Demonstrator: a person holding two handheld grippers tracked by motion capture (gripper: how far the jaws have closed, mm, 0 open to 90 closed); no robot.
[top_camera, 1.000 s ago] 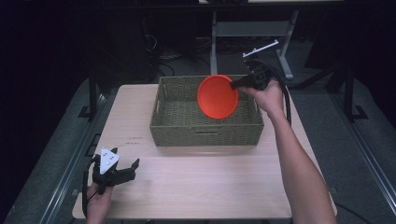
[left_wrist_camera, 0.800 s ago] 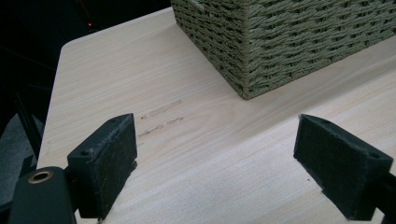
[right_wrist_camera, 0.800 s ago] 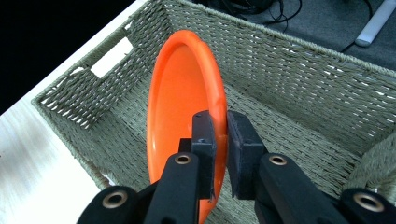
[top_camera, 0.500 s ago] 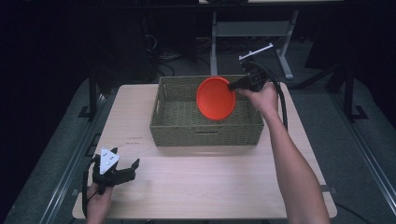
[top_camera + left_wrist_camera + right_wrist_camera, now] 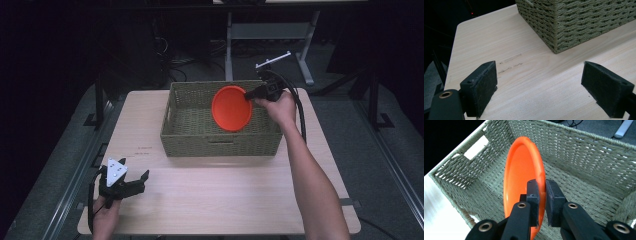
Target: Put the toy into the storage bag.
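Since the earlier frames the orange plate has shifted a little toward the basket's left and tipped more upright, carried by the right gripper, while the left gripper has kept its place near the desk's front left corner. Seen from the high view, the plate stands on edge above the inside of the woven basket, toward its right half, with the right gripper clamped on its right rim; the basket sits at the back middle of the desk, and the left gripper rests low over the bare wood, well apart from the basket, its jaws spread. Along the left gripper view, the two black pads stand wide apart with nothing between them — only the desk's pale wood and a corner of the basket beyond. Over in the right gripper view, the jaws are pressed together on the plate's rim, one pad on each face — the plate hangs edge-on over the basket's floor, clear of its walls
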